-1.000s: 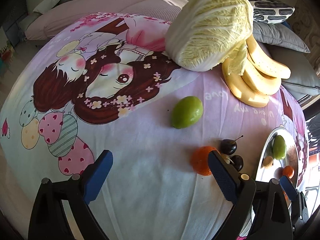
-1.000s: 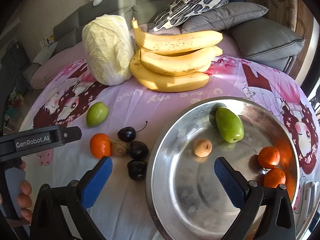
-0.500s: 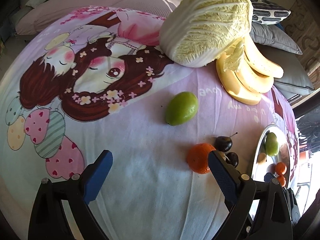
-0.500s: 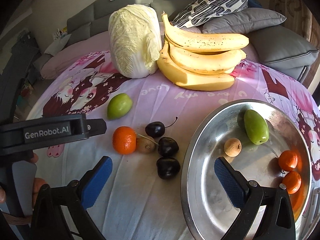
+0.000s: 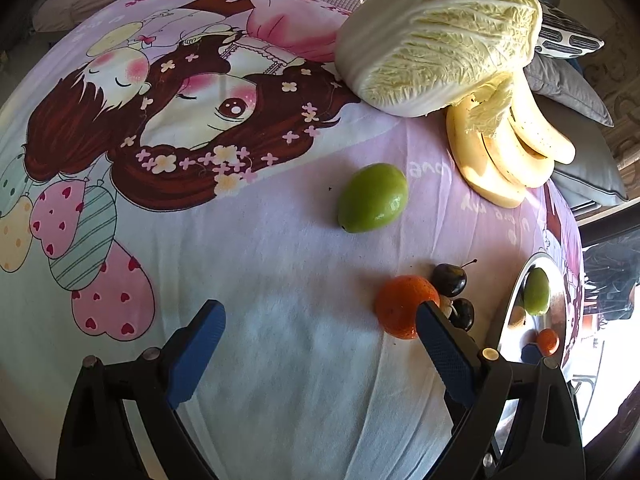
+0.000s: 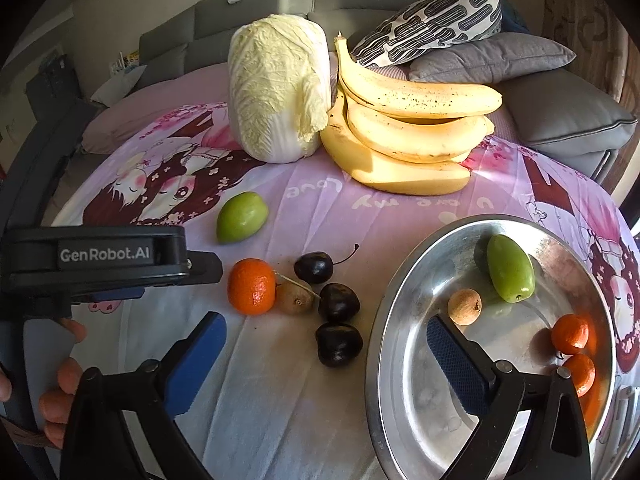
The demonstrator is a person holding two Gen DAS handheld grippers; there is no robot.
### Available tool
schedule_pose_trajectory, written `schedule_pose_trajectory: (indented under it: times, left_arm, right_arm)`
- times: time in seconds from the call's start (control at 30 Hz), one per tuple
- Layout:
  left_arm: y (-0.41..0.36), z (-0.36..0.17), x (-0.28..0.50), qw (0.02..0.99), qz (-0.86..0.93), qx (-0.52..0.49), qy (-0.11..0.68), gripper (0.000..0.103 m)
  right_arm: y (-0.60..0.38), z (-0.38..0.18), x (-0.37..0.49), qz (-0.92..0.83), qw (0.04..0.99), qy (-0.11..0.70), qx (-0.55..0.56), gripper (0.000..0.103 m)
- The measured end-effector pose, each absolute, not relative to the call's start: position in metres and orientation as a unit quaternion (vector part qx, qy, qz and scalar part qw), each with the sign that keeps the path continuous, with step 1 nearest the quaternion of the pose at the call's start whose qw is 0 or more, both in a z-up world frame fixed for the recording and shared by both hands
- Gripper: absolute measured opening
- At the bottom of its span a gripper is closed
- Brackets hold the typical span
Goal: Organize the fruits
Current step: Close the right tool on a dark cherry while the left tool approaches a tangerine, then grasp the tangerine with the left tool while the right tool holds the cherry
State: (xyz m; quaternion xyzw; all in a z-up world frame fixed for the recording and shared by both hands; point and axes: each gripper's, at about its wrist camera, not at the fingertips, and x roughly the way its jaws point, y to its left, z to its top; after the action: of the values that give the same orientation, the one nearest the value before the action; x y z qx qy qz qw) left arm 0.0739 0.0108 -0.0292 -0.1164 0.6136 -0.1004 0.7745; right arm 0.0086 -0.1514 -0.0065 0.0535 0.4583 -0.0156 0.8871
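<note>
Both claws spread and empty above the cartoon-print cloth; loose fruit lies beside the metal plate.

The right claw [image 6: 322, 344] has just been narrowing slightly but stands wide, nothing between its pads; it hovers over the plate's near-left edge. The left claw [image 5: 320, 340] is spread, also empty, its right pad just in front of the mandarin [image 5: 404, 306]. On the cloth [image 6: 280, 400], the mandarin, a small brown fruit [image 6: 295, 298] and three dark cherries [image 6: 338, 302] cluster close together; a green fruit [image 6: 241, 217] lies apart, farther out. The metal plate [image 6: 400, 360] holds one green fruit, one brown round fruit and two mandarins. Beyond, a cabbage [image 6: 278, 88] touches a banana bunch [image 6: 404, 132], before grey cushions [image 6: 492, 58].
</note>
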Motion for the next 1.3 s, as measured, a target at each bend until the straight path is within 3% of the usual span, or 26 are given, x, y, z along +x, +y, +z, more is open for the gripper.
schedule_pose_trajectory:
  times: [0.4, 0.8, 1.07, 1.17, 1.3]
  left_arm:
    - [0.023, -0.028, 0.076, 0.766, -0.103, -0.141, 0.618, 0.096]
    - [0.034, -0.028, 0.076, 0.76, -0.099, -0.161, 0.622, 0.096]
    - [0.035, -0.027, 0.074, 0.757, -0.105, -0.167, 0.623, 0.096]
    - [0.035, -0.027, 0.075, 0.756, -0.103, -0.169, 0.624, 0.096]
    - [0.033, -0.029, 0.075, 0.754, -0.106, -0.168, 0.626, 0.096]
  right_arm:
    - [-0.141, -0.01, 0.011, -0.024, 0.882, 0.47, 0.017, 0.049]
    - [-0.121, -0.025, 0.014, -0.025, 0.863, 0.501, -0.056, 0.037]
    - [-0.125, -0.027, 0.014, -0.033, 0.859, 0.507, -0.058, 0.033]
    - [-0.129, -0.027, 0.014, -0.037, 0.859, 0.508, -0.054, 0.025]
    - [-0.129, -0.027, 0.016, -0.039, 0.858, 0.51, -0.05, 0.024]
